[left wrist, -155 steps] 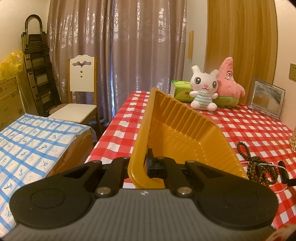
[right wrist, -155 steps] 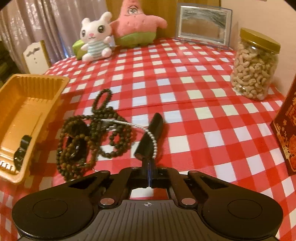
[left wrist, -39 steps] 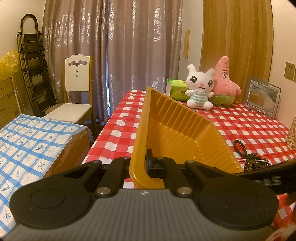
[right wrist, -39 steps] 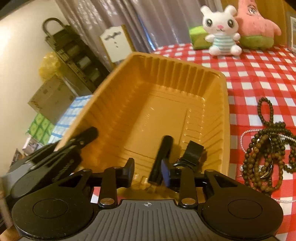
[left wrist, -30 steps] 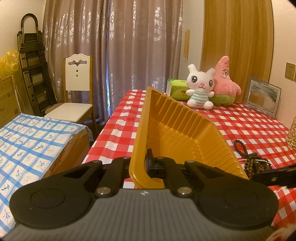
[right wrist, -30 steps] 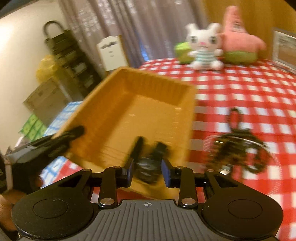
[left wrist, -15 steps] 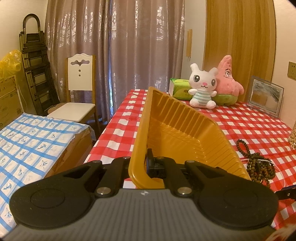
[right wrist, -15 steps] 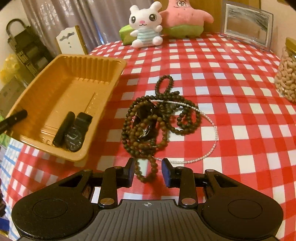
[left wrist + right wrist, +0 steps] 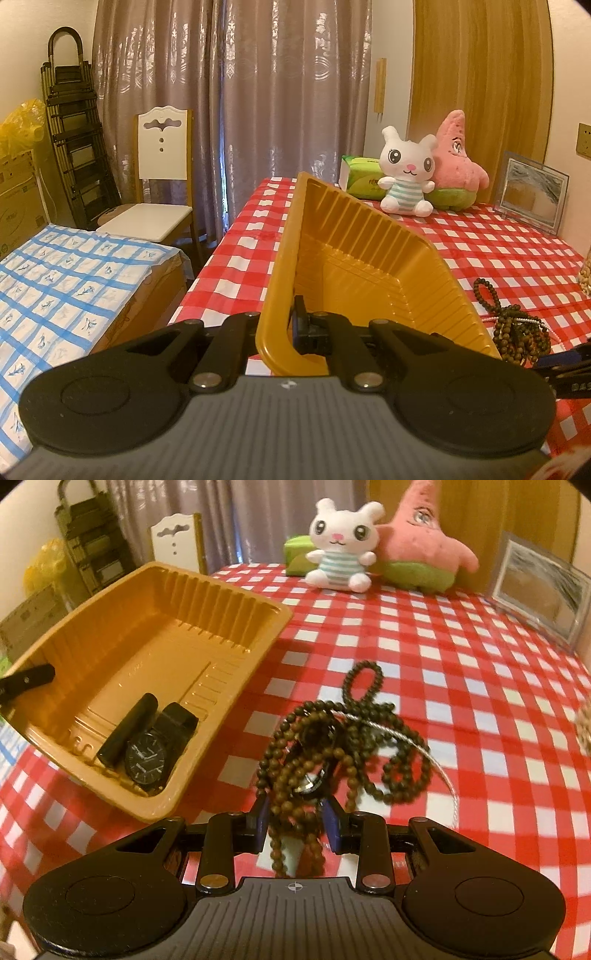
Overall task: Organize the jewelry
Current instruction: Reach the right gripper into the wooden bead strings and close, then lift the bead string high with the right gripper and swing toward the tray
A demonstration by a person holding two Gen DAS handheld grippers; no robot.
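Observation:
A yellow plastic tray point(image 9: 236, 602) stands on the red checked tablecloth, its near end tipped up. My left gripper point(image 9: 295, 325) is shut on the tray's near rim point(image 9: 273, 280); its finger point(image 9: 26, 679) shows at the tray's left edge. In the tray's near corner lies a black watch point(image 9: 146, 760). Right of the tray, a tangle of brown bead strings point(image 9: 332, 746) lies over a thin pearl strand point(image 9: 436, 760) and a second dark watch point(image 9: 314, 779). My right gripper point(image 9: 295, 812) stands open, low over the tangle's near end, with bead strands between its blue pads point(image 9: 263, 812).
At the table's far end are a white rabbit plush point(image 9: 340, 542), a pink star plush point(image 9: 417, 542), a green tissue pack point(image 9: 362, 177) and a picture frame point(image 9: 539, 587). A white chair point(image 9: 162, 184) and a blue checked bed point(image 9: 55, 277) stand left of the table.
The right gripper let go of the black watch in the tray, swung right and came down over the bead tangle. The left gripper and the tray have not moved.

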